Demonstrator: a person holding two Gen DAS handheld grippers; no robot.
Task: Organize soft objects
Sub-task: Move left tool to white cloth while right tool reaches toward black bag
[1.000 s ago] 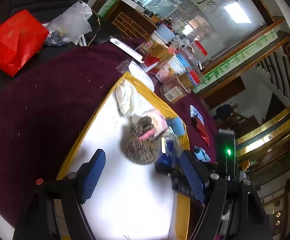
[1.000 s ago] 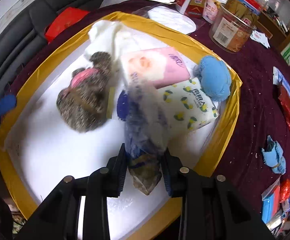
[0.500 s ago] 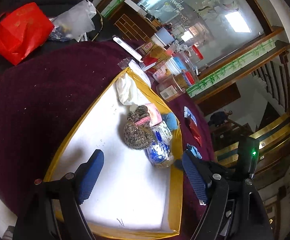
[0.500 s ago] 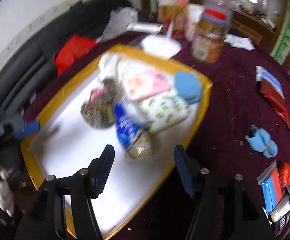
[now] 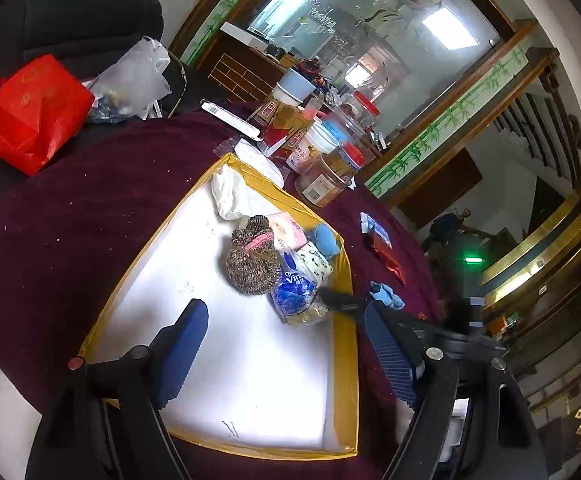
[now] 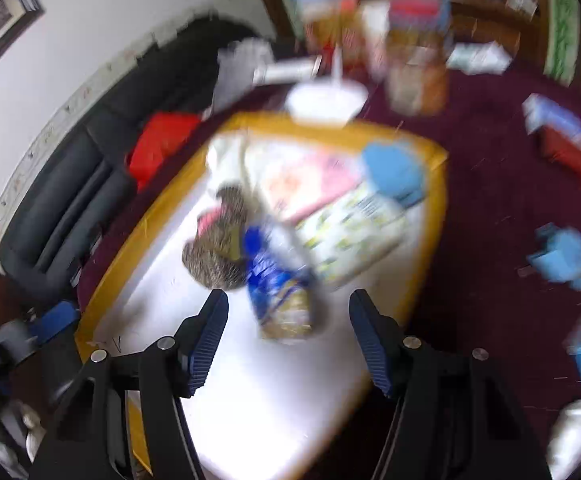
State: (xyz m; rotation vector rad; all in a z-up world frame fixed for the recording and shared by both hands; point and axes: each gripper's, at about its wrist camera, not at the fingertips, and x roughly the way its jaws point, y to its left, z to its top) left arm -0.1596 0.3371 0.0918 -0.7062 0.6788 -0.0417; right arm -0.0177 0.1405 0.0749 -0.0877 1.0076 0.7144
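A white tray with a yellow rim (image 5: 348, 344) (image 6: 436, 216) lies on the maroon table. In it lie a white cloth (image 5: 228, 194), a brown knitted hat (image 5: 250, 266) (image 6: 216, 258), a pink tissue pack (image 5: 288, 232) (image 6: 306, 186), a lemon-print pack (image 5: 316, 264) (image 6: 354, 232), a blue soft ball (image 5: 324, 238) (image 6: 394, 168) and a blue-and-clear bag (image 5: 294, 294) (image 6: 278, 296). My left gripper (image 5: 286, 354) is open and empty above the tray's near part. My right gripper (image 6: 288, 340) is open and empty just behind the bag; its view is blurred.
A light blue soft item (image 5: 386, 296) (image 6: 566, 258) lies on the table right of the tray. Jars and boxes (image 5: 326, 152) stand behind it. Red and blue packets (image 5: 382, 242) lie right. A red bag (image 5: 30, 112) and plastic bag (image 5: 130, 80) sit on a black sofa.
My right gripper let go of the blue-and-clear bag, opened and drew back and up from the tray. My left gripper also pulled back and higher. The bag now lies in the tray.
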